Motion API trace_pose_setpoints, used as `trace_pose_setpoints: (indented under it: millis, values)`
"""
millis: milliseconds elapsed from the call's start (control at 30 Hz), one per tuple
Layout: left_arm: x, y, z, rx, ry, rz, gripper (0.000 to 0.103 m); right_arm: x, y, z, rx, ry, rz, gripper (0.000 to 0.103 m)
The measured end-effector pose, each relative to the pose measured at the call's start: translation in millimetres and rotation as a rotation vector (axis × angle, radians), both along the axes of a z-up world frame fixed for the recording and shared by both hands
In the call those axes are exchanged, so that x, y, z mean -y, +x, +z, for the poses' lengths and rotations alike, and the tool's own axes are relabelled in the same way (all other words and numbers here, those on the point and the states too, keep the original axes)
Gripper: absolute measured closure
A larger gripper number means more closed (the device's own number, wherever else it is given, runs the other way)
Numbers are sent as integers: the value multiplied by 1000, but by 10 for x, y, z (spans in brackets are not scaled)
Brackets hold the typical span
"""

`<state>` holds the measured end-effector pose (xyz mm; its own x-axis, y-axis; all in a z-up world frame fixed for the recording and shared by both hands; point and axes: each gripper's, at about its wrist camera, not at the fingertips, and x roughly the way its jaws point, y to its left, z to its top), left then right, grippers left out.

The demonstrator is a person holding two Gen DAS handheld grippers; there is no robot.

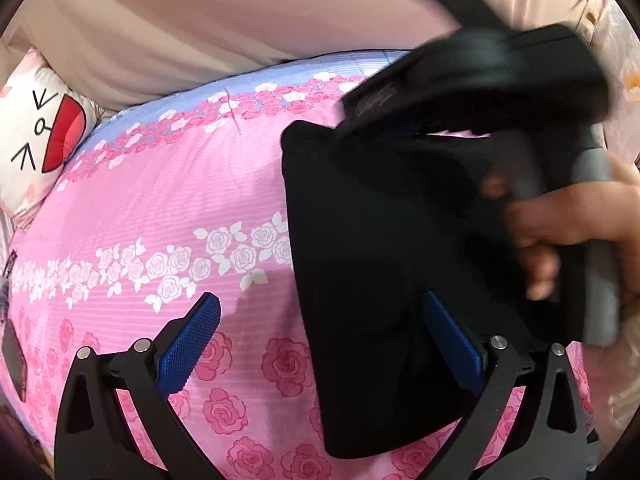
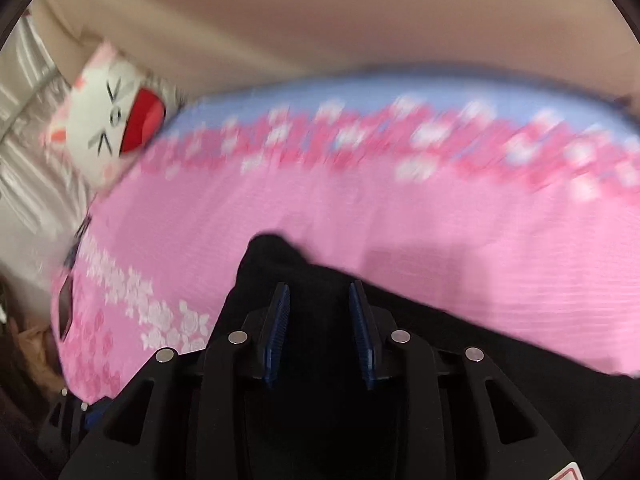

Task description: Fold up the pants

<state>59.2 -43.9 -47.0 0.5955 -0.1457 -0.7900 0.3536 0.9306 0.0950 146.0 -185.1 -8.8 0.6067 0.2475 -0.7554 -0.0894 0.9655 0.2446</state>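
The black pants (image 1: pixel 384 280) lie folded on the pink rose bedspread (image 1: pixel 168 200). My left gripper (image 1: pixel 320 312) is open, its left pad (image 1: pixel 188 344) over bare bedspread and its right pad (image 1: pixel 452 340) over the pants. My right gripper shows in the left wrist view as a black body (image 1: pixel 480 80) held by a hand (image 1: pixel 580 220) over the far right part of the pants. In the right wrist view, my right gripper (image 2: pixel 320 308) hovers blurred over the pants (image 2: pixel 304 272), its blue pads (image 2: pixel 280 320) apart with black cloth showing between them.
A white cat-face pillow (image 1: pixel 36 136) lies at the bed's far left, also in the right wrist view (image 2: pixel 108 120). A beige curtain (image 1: pixel 220 20) hangs behind the bed. A dark phone-like object (image 1: pixel 14 356) lies at the bed's left edge.
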Motion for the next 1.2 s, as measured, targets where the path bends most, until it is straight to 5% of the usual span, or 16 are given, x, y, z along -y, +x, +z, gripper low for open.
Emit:
trace_pose_setpoints:
  millis: [133,300,367,467,600,633,767,900,1033,1200]
  values:
    - [51,-14,48,16,16,9,5,356,-647,280,81,23,-69,68]
    - [213,-43,67,21,40,-7,5,895,-1425,-160,-8,-13,-177,67]
    - [299,-96,80,36,62,-16,5,1136,-1700,-369,-14,-15,-222,78]
    - [423,-123,84,44,88,-23,5,1282,-1880,-444,20,149,-257,86]
    - [532,-162,79,44,110,-10,5,1218,-1957,-239,57,81,-261,72]
    - [536,-161,72,34,110,-2,5,1194,-1982,-221,69,56,-241,59]
    - [431,-161,54,-1,68,42,5,1316,-2013,-458,18,-35,-289,47]
    - [209,-169,136,7,28,85,5,1676,-2332,-501,37,184,-330,45]
    - [-69,-135,198,37,0,132,5,1804,-2415,-477,47,211,-365,32]
    - [-292,23,1,-106,-131,167,5,1866,-2252,-579,12,331,-345,30]
